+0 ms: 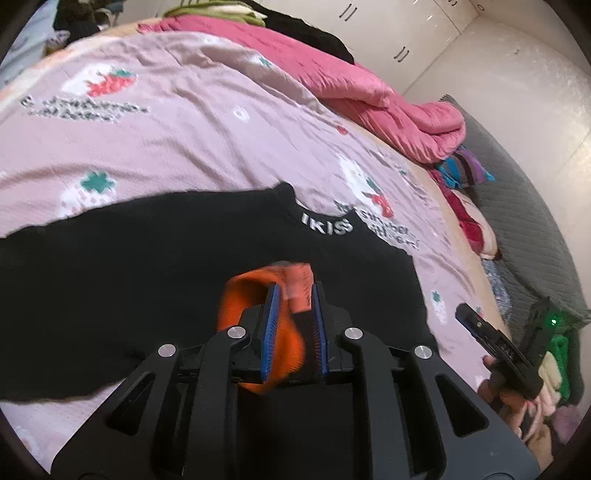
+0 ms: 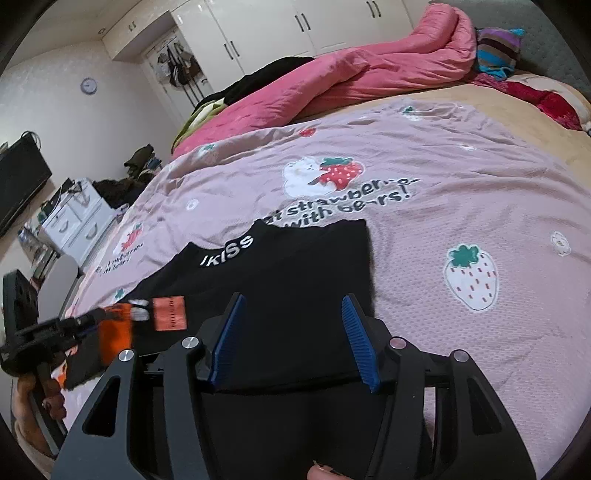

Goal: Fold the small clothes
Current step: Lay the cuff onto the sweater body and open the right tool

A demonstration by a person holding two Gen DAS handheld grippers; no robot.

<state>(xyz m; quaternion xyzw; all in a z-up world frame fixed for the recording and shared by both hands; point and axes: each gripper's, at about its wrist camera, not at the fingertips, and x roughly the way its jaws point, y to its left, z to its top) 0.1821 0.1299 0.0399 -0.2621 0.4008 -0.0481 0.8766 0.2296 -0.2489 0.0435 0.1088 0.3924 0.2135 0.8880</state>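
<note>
A black top (image 1: 166, 266) with white "KISS" lettering at its collar lies flat on the pink strawberry-print bedsheet (image 1: 184, 122). It also shows in the right wrist view (image 2: 295, 280). My left gripper (image 1: 293, 291) is shut on an orange garment (image 1: 255, 295) with a label, held just above the black top. The left gripper and the orange garment (image 2: 118, 328) show at the left of the right wrist view. My right gripper (image 2: 293, 306) is open and empty, hovering over the black top's lower edge. It appears at the right edge of the left wrist view (image 1: 491, 339).
A rumpled pink quilt (image 2: 351, 74) lies along the far side of the bed, with a striped cushion (image 2: 498, 51) and a red cloth (image 2: 546, 99) near it. White wardrobes (image 2: 277, 26) line the wall. A white drawer unit (image 2: 77, 221) stands by the bed.
</note>
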